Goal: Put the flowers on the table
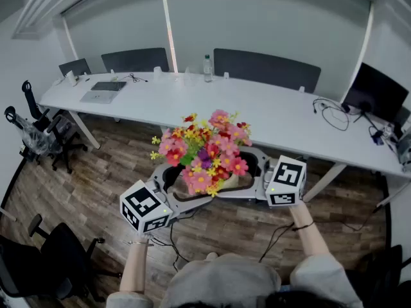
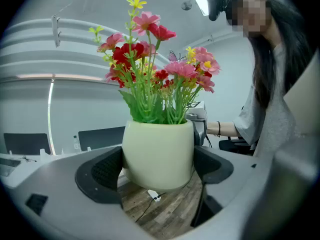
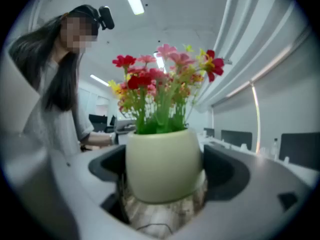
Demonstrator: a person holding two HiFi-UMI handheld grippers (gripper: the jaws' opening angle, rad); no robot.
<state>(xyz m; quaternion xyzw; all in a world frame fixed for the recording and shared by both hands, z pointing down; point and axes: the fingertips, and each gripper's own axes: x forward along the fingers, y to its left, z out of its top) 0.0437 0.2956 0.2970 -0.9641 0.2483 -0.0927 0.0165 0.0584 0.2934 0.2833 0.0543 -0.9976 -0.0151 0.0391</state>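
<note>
Long and white, the table point(image 1: 270, 117) runs across the upper half of the head view, with a wood-plank floor point(image 1: 96, 185) in front of it and dark chairs point(image 1: 266, 66) lined up behind. A laptop point(image 1: 104, 90) lies towards its left end, a bottle point(image 1: 207, 68) stands near the back edge at the middle, and a dark monitor point(image 1: 376, 94) sits at the far right beside some loose cables point(image 1: 331, 111).

Near the centre of that view, just below the table's front edge, the flowers point(image 1: 204, 149) (pink, red and yellow, on green stems) stand upright in a cream pot point(image 2: 158, 149). The pot is off the table, up in the air over the floor, whose planks show beneath its base.

From the left, the left gripper point(image 2: 158, 169) has its jaws spread wide, with both dark pads pressed against the pot's sides. The right gripper point(image 3: 163, 176) clasps the same pot from the opposite side, its jaws just as wide.
</note>
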